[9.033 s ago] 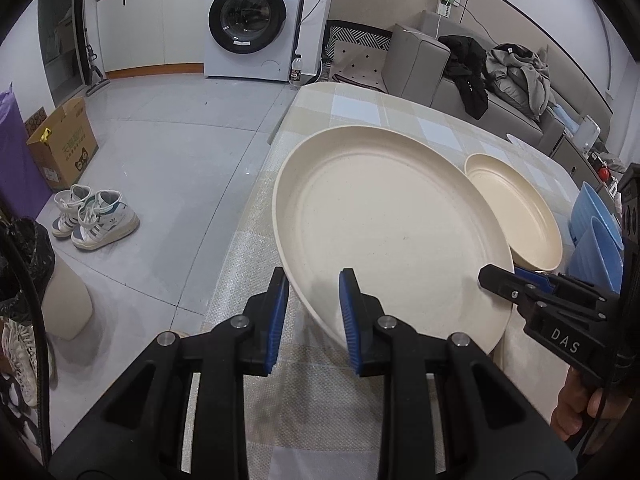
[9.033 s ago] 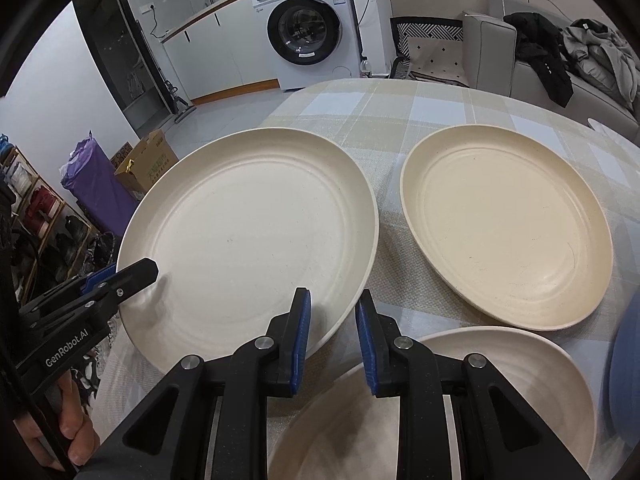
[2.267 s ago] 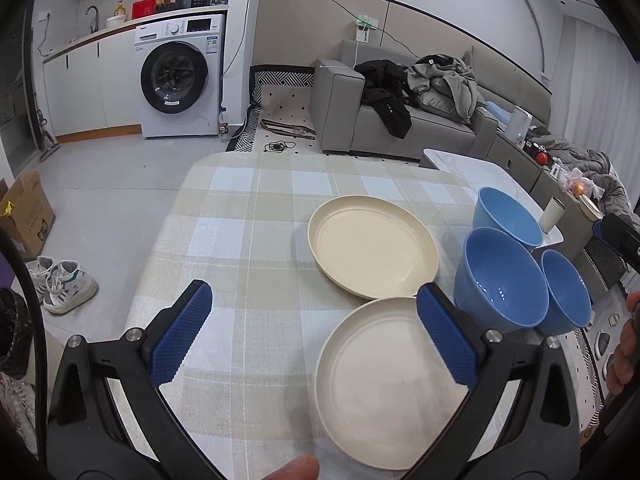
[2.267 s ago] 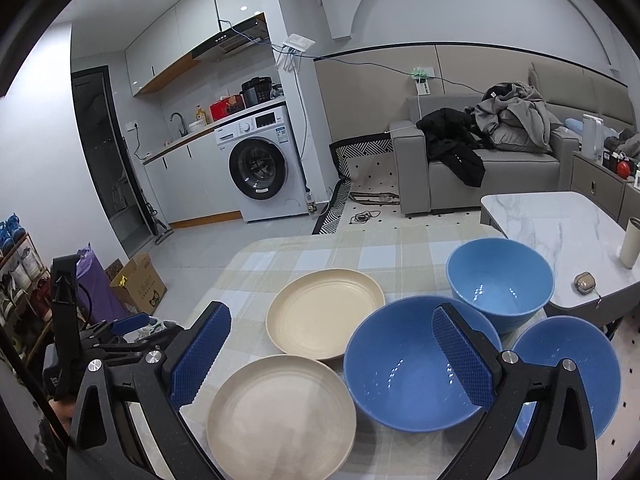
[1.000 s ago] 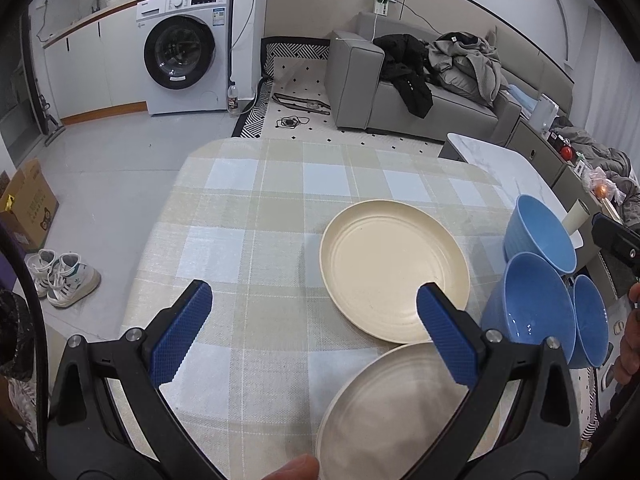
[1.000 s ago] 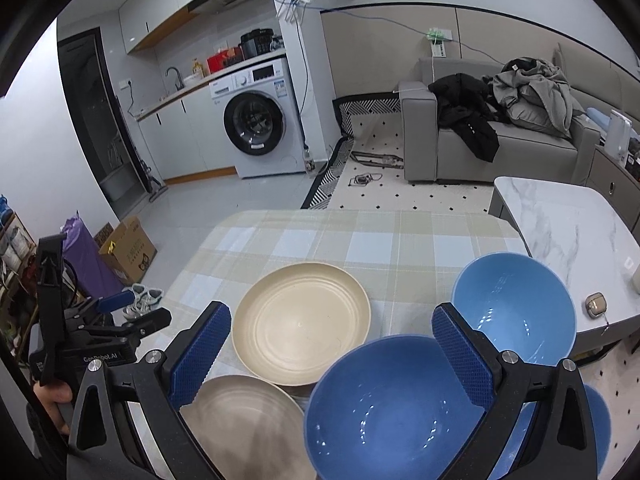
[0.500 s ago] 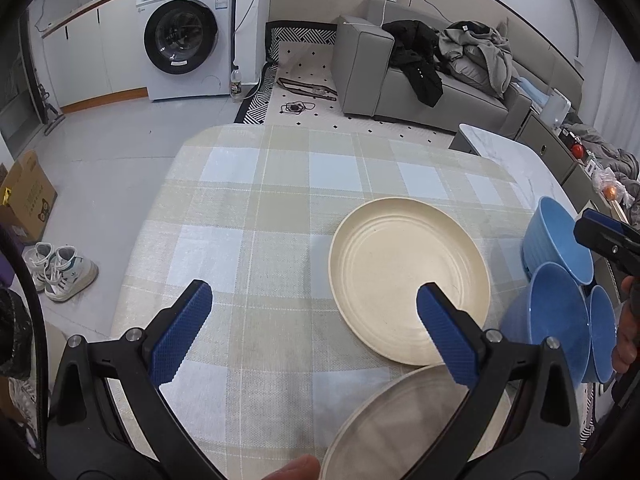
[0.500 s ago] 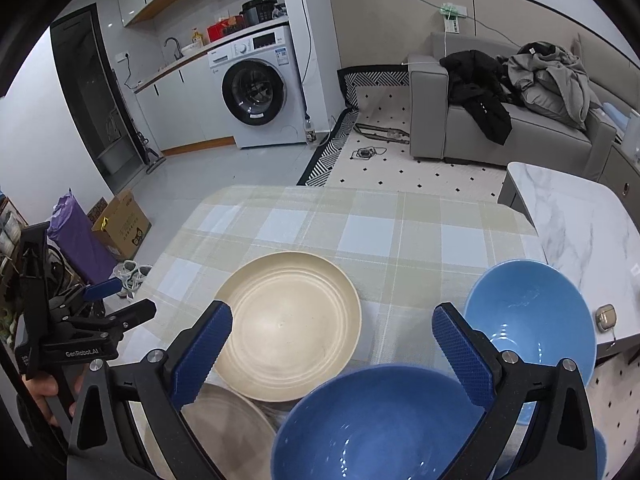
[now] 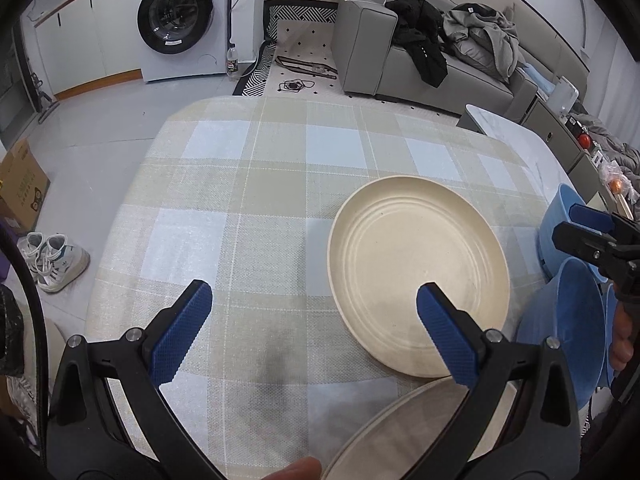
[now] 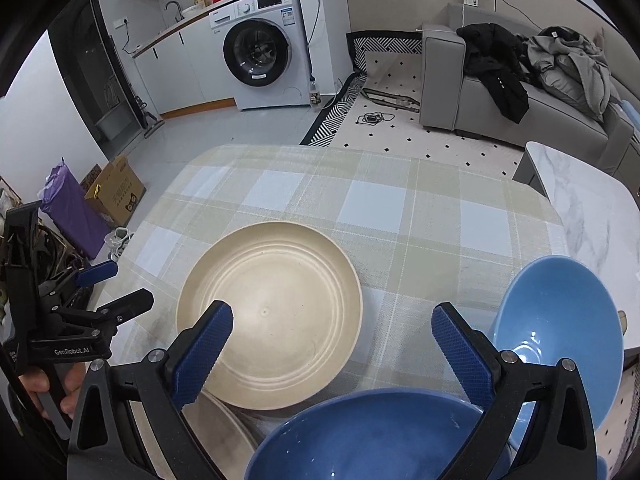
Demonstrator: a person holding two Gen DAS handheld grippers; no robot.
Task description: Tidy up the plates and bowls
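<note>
We read "GenRobot.AI" in white letters on the black body of the left gripper, seen from the right wrist view at the left edge, just off the near left edge of the table. The washer carries a brand mark and a label on its top panel, and another sticker on its door, but all are too small for us to make out. The box on the floor has dark printed lettering and a cartoon face on its side; we cannot read those characters either. Nothing else legible shows.
</note>
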